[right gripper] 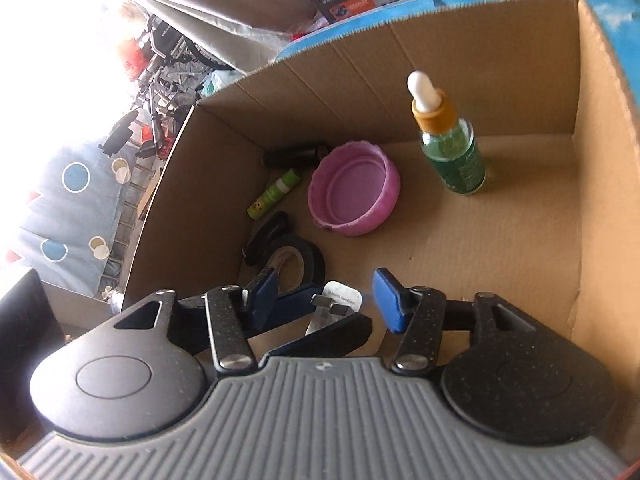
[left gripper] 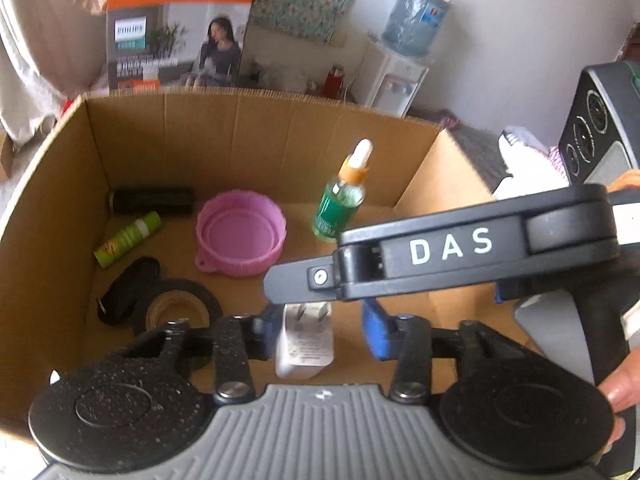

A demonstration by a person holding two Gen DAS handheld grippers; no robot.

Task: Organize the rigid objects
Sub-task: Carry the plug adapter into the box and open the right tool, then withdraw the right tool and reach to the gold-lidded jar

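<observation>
bare floor beside dropper bottle

Daylight floods in from the far left of the right wrist view, blowing that corner out to white glare, while the open brown cardboard box stays evenly lit with soft shadows, and both fisheye views bend straight edges, darken at the corners and look slightly soft throughout.

We see an open brown cardboard box holding: upright green dropper bottle centre-right, pink round plastic lid mid-frame, white plug adapter lying low centre, black tape roll lower left.
</observation>
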